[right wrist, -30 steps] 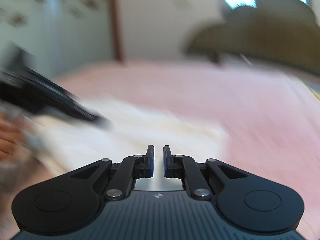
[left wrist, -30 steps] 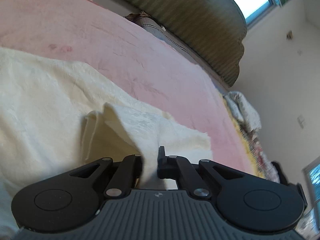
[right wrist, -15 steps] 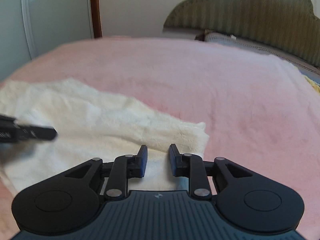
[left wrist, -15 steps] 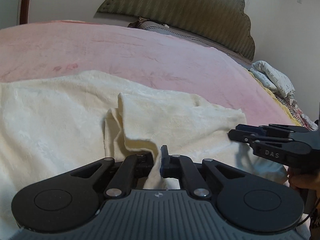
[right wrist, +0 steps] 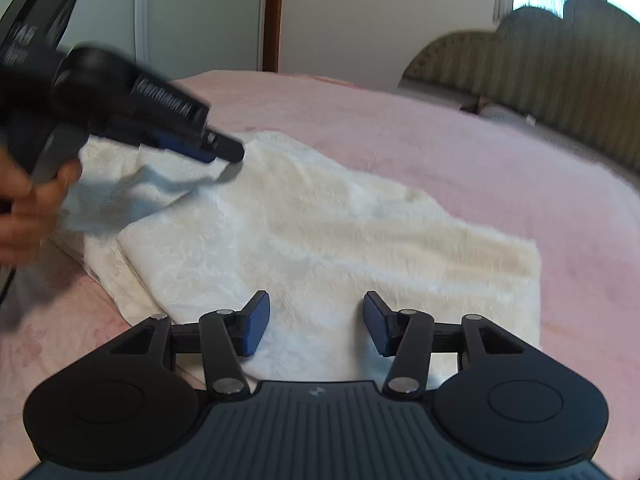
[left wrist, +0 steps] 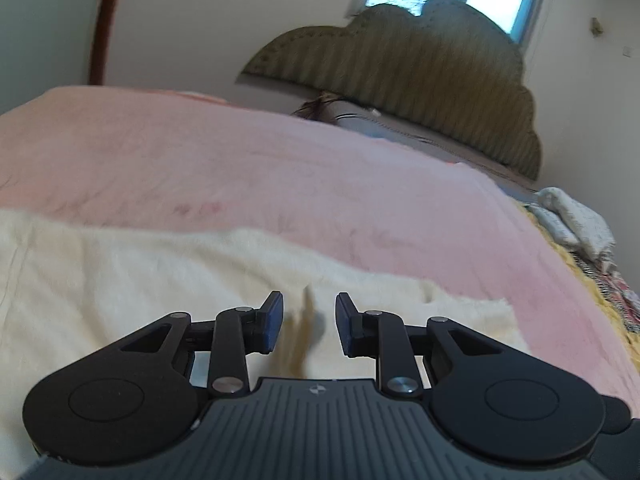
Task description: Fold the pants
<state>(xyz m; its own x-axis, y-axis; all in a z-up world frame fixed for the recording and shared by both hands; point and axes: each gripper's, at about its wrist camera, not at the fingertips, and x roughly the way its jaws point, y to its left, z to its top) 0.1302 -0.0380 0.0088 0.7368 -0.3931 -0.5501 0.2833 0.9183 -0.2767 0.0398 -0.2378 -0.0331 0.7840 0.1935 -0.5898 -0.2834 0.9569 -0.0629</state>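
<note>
Under both sets of fingers, the pink bed cover is spreading wide, and the cream pants are lying folded on it. Just above the pants, the right gripper is gaping wide, holding nothing. The left gripper is hanging half open, empty too.

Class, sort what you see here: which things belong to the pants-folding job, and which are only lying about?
Belongs to the job:
cream fleecy pants
left gripper
right gripper
pink bedspread beneath

Just lying about:
olive scalloped headboard
white crumpled bedding
</note>
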